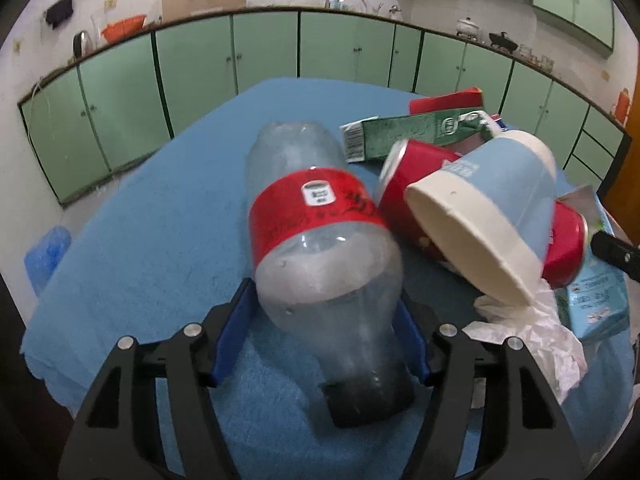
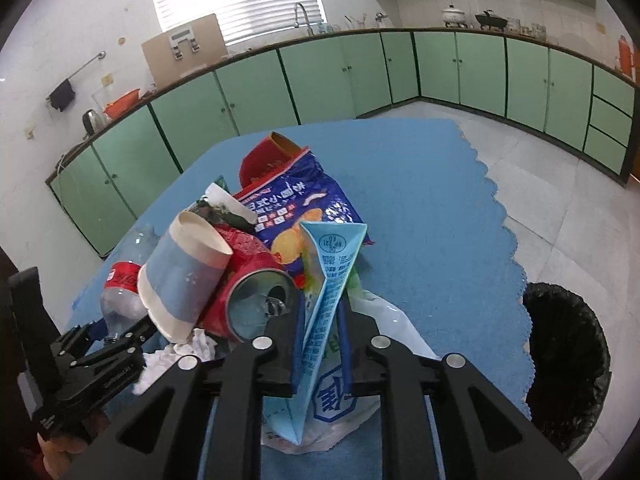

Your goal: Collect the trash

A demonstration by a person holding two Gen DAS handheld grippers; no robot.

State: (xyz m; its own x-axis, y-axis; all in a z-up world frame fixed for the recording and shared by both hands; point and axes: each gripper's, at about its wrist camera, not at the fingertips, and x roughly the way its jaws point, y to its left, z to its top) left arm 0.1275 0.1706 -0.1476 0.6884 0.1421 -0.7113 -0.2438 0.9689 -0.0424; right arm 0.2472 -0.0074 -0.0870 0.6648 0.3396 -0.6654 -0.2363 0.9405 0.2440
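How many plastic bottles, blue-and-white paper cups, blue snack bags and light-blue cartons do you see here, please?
plastic bottle: 1
blue-and-white paper cup: 1
blue snack bag: 1
light-blue carton: 1
Total: 4

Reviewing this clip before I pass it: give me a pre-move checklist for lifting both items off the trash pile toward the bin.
1. Left gripper pads against plastic bottle: ok, both blue pads at its sides.
2. Right gripper on light blue carton: ok, carton pinched flat.
3. Bottle free of neighbours: not ok, paper cup and red can crowd it.
4. Bin open and lined: ok.
5. Tissue clear of carton: cannot tell.
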